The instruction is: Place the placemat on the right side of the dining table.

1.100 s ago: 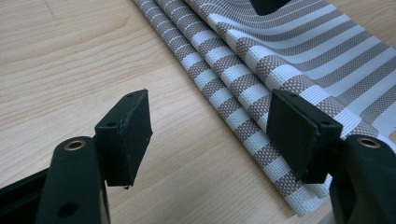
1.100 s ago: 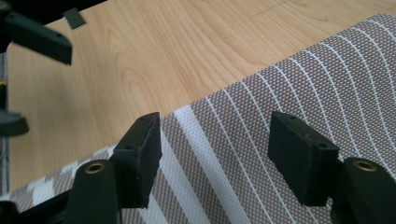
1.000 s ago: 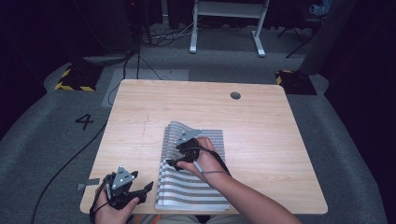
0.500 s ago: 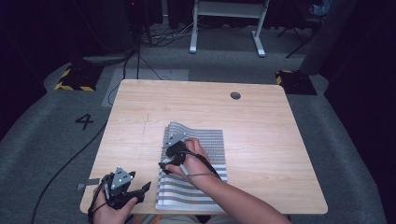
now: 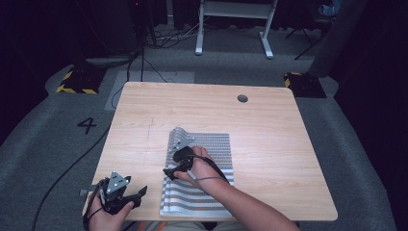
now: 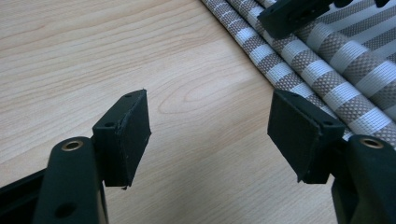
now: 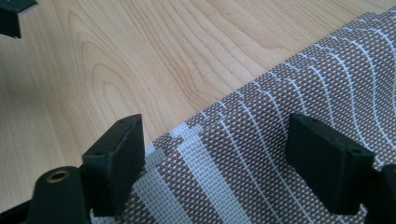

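A brown-and-white striped woven mat [image 5: 211, 144] lies on the near middle of the wooden table [image 5: 144, 115], its far left corner curled up. My right gripper [image 5: 168, 172] hovers over the mat's left edge [image 7: 280, 140]. Its jaws have just been opening and stand wide apart [image 7: 215, 149], with the edge below them and neither pad pressing it. My left gripper [image 5: 140, 195] rests at the table's near left corner, pointing toward the mat [image 6: 327, 51]. Its jaws have just been opening a little [image 6: 208, 126], with only bare wood between them.
A round cable hole [image 5: 242, 98] sits near the table's far right. Bare wood stretches left of and beyond the mat. On the floor behind are cables, a white frame [image 5: 235, 24] and a painted number [image 5: 87, 125].
My right hand has slid left and nearer along the mat, down to its left edge. The left hand has stayed in place.
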A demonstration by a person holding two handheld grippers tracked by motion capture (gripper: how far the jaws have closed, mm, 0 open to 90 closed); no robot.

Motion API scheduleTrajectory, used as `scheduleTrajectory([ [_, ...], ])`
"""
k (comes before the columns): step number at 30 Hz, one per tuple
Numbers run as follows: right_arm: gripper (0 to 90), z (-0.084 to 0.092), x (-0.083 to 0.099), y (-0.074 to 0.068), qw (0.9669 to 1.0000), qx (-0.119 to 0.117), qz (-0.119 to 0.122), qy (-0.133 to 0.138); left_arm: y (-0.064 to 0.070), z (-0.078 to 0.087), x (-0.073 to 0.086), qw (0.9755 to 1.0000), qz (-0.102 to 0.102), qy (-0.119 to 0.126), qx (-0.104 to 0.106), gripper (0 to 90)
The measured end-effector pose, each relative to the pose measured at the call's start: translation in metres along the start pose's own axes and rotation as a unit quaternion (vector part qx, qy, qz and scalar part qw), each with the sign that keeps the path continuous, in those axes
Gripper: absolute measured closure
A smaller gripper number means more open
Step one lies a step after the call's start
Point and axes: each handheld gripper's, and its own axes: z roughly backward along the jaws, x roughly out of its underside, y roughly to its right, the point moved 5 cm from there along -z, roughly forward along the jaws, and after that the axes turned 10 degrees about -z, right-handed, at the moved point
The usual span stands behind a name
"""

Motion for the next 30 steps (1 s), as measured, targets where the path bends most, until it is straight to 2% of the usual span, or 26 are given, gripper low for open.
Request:
scheduleTrajectory([
  [2,21.1,0.0,0.0,0.002,0.9999,-0.014,-0.003,0.003,-0.001,0.0,0.001,1.0,-0.003,-0.002,0.002,30.0],
  [4,22.6,-0.001,0.001,0.006,0.9996,-0.028,-0.005,0.008,-0.003,-0.002,0.003,1.0,0.003,0.001,0.001,29.9],
  [5,22.7,-0.002,0.001,0.007,0.9991,-0.036,-0.021,0.009,-0.004,-0.002,0.004,1.0,0.002,-0.003,0.002,29.9],
  [6,22.7,-0.002,0.001,0.007,0.9991,-0.036,-0.021,0.009,-0.004,-0.002,0.004,1.0,0.002,-0.003,0.002,29.9],
  [7,22.8,-0.002,0.004,0.01,0.9978,-0.056,-0.032,0.012,-0.006,-0.004,0.005,1.0,0.006,-0.001,0.001,29.8],
  [8,22.8,-0.003,0.004,0.011,0.9974,-0.061,-0.035,0.015,-0.006,-0.004,0.005,1.0,0.006,-0.001,0.001,29.9],
  [9,22.8,-0.001,0.005,0.011,0.9964,-0.066,-0.052,0.01,-0.008,-0.005,0.006,1.0,0.004,-0.003,0.0,29.9],
  [10,22.8,-0.002,0.004,0.013,0.9968,-0.07,-0.035,0.019,-0.009,-0.006,0.006,1.0,0.006,-0.002,0.0,29.8],
  [11,22.9,-0.002,0.005,0.014,0.9964,-0.073,-0.038,0.021,-0.008,-0.007,0.006,0.9999,0.011,0.0,0.0,29.8],
  [14,25.7,-0.001,0.004,0.015,0.994,-0.092,-0.051,0.03,-0.01,-0.01,0.007,1.0,0.002,-0.007,0.004,29.8],
  [15,26.1,0.0,0.004,0.019,0.9942,-0.095,-0.042,0.027,-0.01,-0.011,0.007,1.0,0.006,-0.005,0.004,29.8],
  [16,26.9,0.0,0.004,0.019,0.9927,-0.105,-0.051,0.029,-0.011,-0.012,0.008,0.9999,0.001,-0.01,0.005,29.8],
  [18,32.5,0.001,0.005,0.023,0.9912,-0.114,-0.058,0.034,-0.012,-0.014,0.008,0.9999,0.004,-0.008,0.005,29.8],
  [19,36.2,0.003,0.006,0.024,0.9903,-0.122,-0.062,0.025,-0.012,-0.015,0.008,0.9999,0.004,-0.01,0.004,29.8],
  [21,44.5,0.004,0.007,0.023,0.9904,-0.123,-0.061,0.018,-0.013,-0.016,0.008,0.9999,0.002,-0.012,0.006,29.8],
  [22,45.4,0.005,0.008,0.022,0.991,-0.119,-0.059,0.016,-0.013,-0.017,0.008,0.9999,0.008,-0.01,0.006,29.8],
  [23,47.7,0.005,0.009,0.024,0.9938,-0.105,-0.037,0.009,-0.013,-0.018,0.008,0.9999,0.008,-0.009,0.007,29.8],
  [24,52.5,0.005,0.01,0.023,0.9941,-0.104,-0.032,0.001,-0.014,-0.018,0.009,0.9999,0.003,-0.014,0.006,29.8],
  [27,58.8,0.005,0.012,0.023,0.9947,-0.099,-0.029,-0.009,-0.014,-0.02,0.009,0.9999,0.009,-0.012,0.007,29.8],
  [28,61.4,0.005,0.012,0.023,0.9952,-0.093,-0.027,-0.013,-0.016,-0.021,0.009,0.9999,0.005,-0.014,0.003,29.8],
  [30,66.5,0.005,0.014,0.022,0.9943,-0.099,-0.036,-0.018,-0.018,-0.022,0.009,0.9998,0.001,-0.018,0.003,29.8],
])
